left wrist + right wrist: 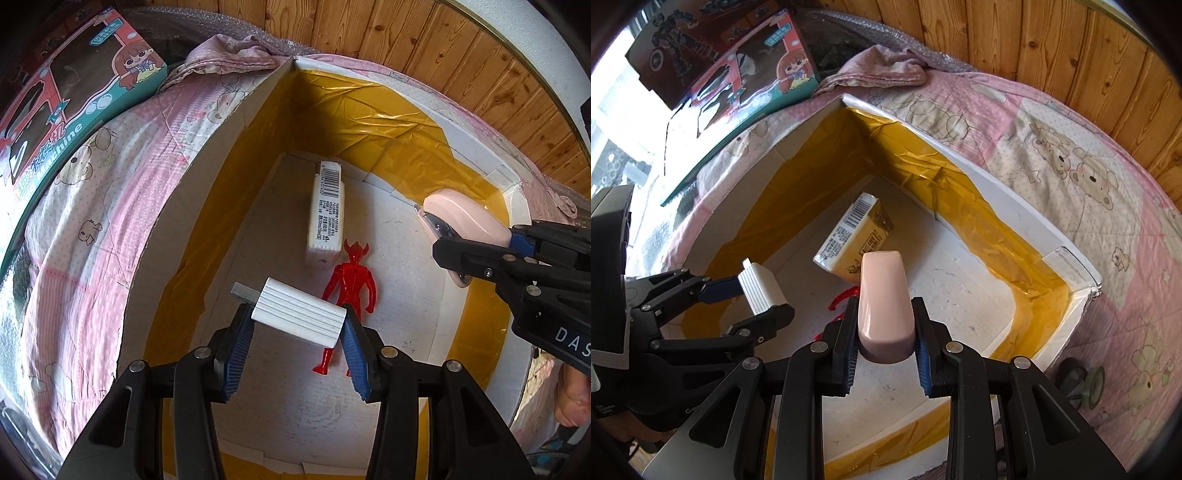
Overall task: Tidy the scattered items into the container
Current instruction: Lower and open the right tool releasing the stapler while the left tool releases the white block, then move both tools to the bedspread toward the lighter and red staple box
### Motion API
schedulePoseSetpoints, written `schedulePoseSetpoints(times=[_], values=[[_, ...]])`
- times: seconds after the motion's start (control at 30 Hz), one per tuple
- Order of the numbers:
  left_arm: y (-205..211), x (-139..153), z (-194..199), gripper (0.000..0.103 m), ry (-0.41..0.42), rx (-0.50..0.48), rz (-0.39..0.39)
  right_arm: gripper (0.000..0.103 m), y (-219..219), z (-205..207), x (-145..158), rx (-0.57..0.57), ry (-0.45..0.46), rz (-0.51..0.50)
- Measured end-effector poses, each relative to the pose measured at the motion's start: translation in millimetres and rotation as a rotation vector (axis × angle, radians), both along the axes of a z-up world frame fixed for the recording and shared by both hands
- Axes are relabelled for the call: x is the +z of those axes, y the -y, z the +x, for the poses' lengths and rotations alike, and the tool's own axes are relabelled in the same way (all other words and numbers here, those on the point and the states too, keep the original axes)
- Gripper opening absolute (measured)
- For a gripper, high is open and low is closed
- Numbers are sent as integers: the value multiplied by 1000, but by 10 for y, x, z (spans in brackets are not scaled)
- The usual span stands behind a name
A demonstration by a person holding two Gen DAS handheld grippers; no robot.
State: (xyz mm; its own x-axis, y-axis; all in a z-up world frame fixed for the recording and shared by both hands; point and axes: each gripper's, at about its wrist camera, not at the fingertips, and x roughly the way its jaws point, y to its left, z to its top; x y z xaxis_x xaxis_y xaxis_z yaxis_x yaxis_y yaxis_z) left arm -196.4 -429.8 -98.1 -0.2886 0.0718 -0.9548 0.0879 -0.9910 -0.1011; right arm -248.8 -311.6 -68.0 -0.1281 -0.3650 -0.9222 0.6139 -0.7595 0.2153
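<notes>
- The left hand-held gripper (299,325) is clamped on a white ribbed block (299,318) with a grey end, held above the open white box (236,122) that sits on a pink bed quilt (92,206). The block lies skewed across the pads and overhangs at both ends, so it may twist as the jaws part and land anywhere.
- Straight below, toward 6 o'clock of the block, lies a red figurine (349,284). A drop from here would probably land on it and bounce or knock it aside.
- The right hand-held gripper (886,339) is clamped on a pink stapler (884,302) over the same box, at 3 o'clock in the left wrist view. Only the stapler's rear end sits between the pads; the long front sticks out free, so it could pivot downward or slip out early.
- A carton (855,236) lies on the box floor at 12 o'clock of the stapler. A stapler released forward could strike it.
- Both grippers hang near each other over one opening. Lowering them together risks the arms touching.
- The stapler is near the taped wall at the right; a sideways swing could catch the rim and tip it onto the quilt.
</notes>
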Motion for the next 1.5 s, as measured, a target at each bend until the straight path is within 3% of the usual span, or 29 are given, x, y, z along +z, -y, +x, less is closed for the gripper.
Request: schedulePoseSetpoints(times=[0.1, 0.17, 0.43, 0.53, 0.63, 0.83, 0.93, 1.5], values=[[6, 67, -12, 48, -6, 5, 28, 28, 41, -6, -19, 17, 2, 10], [-26, 94, -31, 48, -16, -12, -10, 28, 60, -6, -23, 22, 2, 15], [22, -32, -119, 49, 38, -5, -22, 28, 81, -10, -52, 23, 4, 33], [35, -90, -125, 50, 70, 1, 6, 30, 46, 12, -30, 16, -6, 20], [47, -54, -60, 51, 60, 12, -7, 30, -27, 72, 58, 3, -15, -7], [154, 92, 182, 51, 33, 57, 4, 28, -220, 317, 308, -12, -32, -66], [156, 171, 298, 51, 21, 64, 12, 21, -281, 479, 396, -6, -28, -93], [-253, 825, 963, 51, -118, -8, -45, 21, -576, 1283, 639, -26, -17, -181]])
